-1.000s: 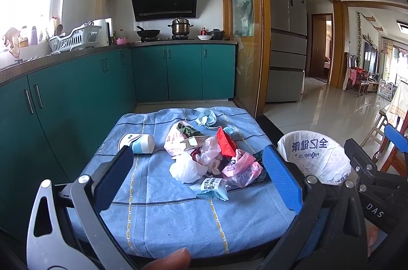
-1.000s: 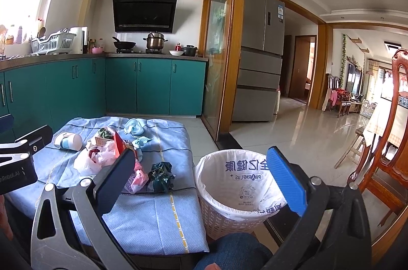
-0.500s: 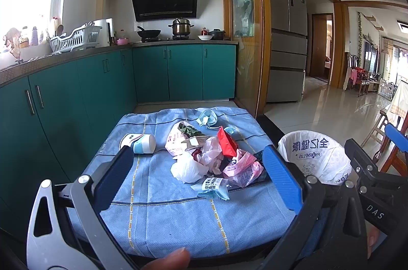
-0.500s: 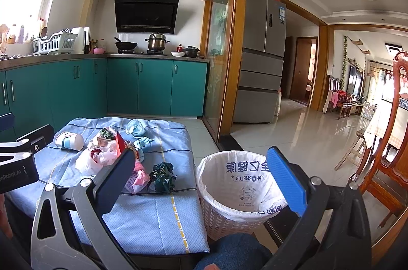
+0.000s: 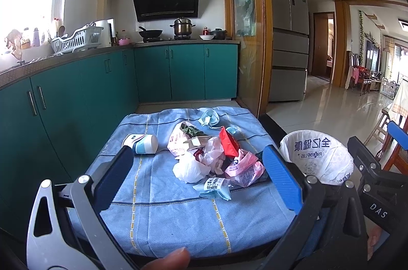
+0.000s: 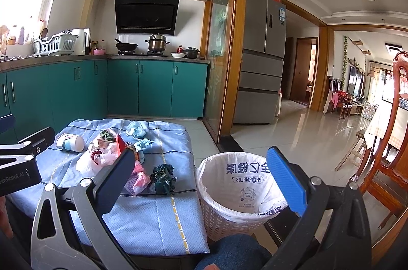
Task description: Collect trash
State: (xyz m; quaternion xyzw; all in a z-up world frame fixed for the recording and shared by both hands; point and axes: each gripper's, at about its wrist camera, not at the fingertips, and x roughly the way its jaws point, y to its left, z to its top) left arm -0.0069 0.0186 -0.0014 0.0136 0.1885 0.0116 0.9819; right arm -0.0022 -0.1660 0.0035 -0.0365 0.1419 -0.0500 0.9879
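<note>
- My left claw (image 5: 197,174) is spread wide and empty, short of the trash pile (image 5: 216,159) on the blue-clothed worktop (image 5: 165,219).
- My right claw (image 6: 201,175) gapes too, holding nothing.
- I'd take the nearest wrapper (image 5: 213,187) first, pinching low.
- The bin (image 6: 242,191) stands just right of the pile: a short carry.
- The cup (image 5: 141,143), left of the pile, can wait.
</note>
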